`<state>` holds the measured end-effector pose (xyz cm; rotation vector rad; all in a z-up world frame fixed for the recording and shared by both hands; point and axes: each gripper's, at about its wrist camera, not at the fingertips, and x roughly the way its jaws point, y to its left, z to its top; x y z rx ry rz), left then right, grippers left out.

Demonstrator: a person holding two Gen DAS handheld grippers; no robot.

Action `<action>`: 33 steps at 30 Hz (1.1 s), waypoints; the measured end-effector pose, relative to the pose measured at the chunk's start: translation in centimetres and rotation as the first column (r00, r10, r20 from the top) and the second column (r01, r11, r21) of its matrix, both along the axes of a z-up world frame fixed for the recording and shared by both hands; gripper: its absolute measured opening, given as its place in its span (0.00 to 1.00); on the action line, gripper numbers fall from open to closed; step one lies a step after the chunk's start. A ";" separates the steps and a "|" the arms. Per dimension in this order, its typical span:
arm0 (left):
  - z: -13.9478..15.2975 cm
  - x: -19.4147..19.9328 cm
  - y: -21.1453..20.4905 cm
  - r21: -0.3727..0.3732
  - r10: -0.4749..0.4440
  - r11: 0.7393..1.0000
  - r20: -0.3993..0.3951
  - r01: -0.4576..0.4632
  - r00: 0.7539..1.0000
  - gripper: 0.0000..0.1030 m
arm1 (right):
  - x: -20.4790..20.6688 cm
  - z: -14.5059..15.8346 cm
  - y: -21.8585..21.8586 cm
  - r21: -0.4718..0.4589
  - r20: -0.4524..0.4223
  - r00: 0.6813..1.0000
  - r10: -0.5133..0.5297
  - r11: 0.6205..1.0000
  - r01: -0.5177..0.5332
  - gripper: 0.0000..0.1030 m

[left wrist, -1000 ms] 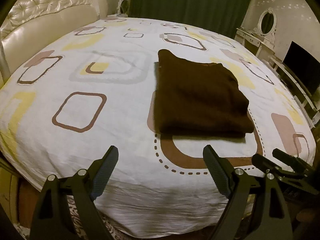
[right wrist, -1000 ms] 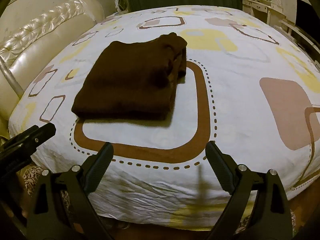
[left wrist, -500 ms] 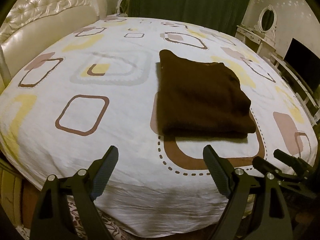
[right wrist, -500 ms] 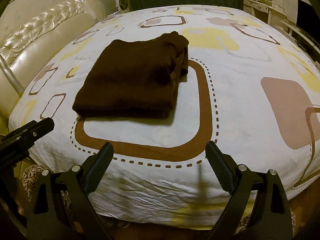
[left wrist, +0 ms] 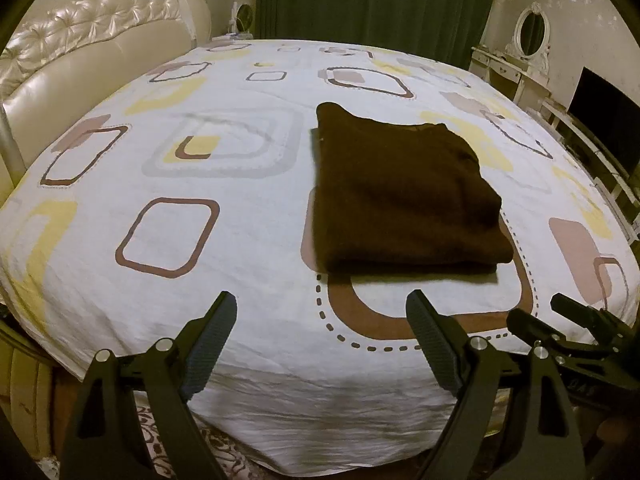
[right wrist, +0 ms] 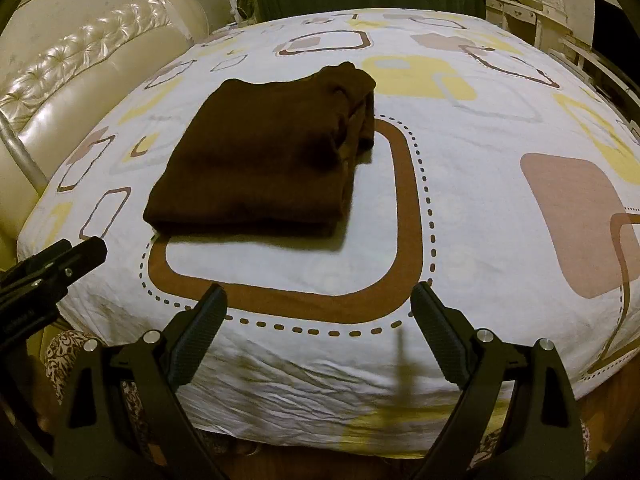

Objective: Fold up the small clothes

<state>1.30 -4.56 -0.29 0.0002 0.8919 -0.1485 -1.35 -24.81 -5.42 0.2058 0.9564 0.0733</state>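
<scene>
On the bed (left wrist: 224, 288), which fills almost the whole of both views with its white sheet printed in brown and yellow squares, almost nothing has changed over the last second: the sheet lies flat as before and the scene only shifts a very little in the left view. Behind it the cream padded headboard (left wrist: 100, 44) and the dark green curtain (left wrist: 376, 4) stand in the same places.

The brown garment (left wrist: 400, 196) is the task's thing. It rests in the middle part of the bed as a neat folded rectangle of several layers, its near edge lying over the big brown printed frame, and it has not moved or opened. I judge that the folding of this piece is finished, because no loose sleeve or corner sticks out.

The left tongs (left wrist: 320, 340) stay wide and empty above the near edge of the bed, well apart from the garment. The right tongs (right wrist: 318, 330) are wide and empty too, also short of the cloth. Both hold still, so probably the hands are pausing after the last fold
</scene>
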 end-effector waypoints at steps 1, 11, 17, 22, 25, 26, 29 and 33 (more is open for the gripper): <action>0.0 0.0 0.0 0.002 -0.001 1.000 0.002 0.001 1.000 0.83 | 0.0 0.0 0.0 0.000 -0.001 1.000 -0.001 1.000 0.001 0.90; 0.0 -0.2 -0.1 0.018 -0.007 1.000 0.019 0.006 1.000 0.83 | 0.0 -0.2 0.0 0.000 -0.004 1.000 -0.001 1.000 0.001 0.90; -0.1 -0.2 -0.2 0.027 -0.019 0.999 0.003 0.019 1.000 0.83 | -0.1 -0.4 0.0 0.000 -0.008 1.000 0.001 1.000 -0.001 0.90; 0.0 -0.1 -0.1 0.026 -0.011 1.000 0.007 0.011 1.000 0.83 | 0.0 -0.5 -0.1 0.001 -0.011 1.000 0.002 1.000 -0.002 0.90; 0.1 -0.2 -0.3 0.048 -0.011 0.999 0.019 0.010 1.000 0.83 | 0.0 -0.6 -0.1 -0.001 -0.012 1.000 0.004 1.000 -0.004 0.90; 0.1 -0.2 -0.3 0.045 -0.013 0.999 0.017 0.012 1.000 0.83 | 0.0 -0.6 -0.1 0.000 -0.013 1.000 0.003 1.000 -0.003 0.90; 0.1 -0.2 -0.4 0.048 -0.012 0.999 0.015 0.011 1.000 0.83 | -0.1 -0.6 -0.1 0.004 -0.015 1.000 0.002 1.000 -0.002 0.90; 0.2 -0.1 -0.4 0.048 -0.009 0.999 0.022 0.008 1.000 0.83 | -0.1 -0.7 -0.1 0.002 -0.016 1.000 0.004 1.000 -0.004 0.90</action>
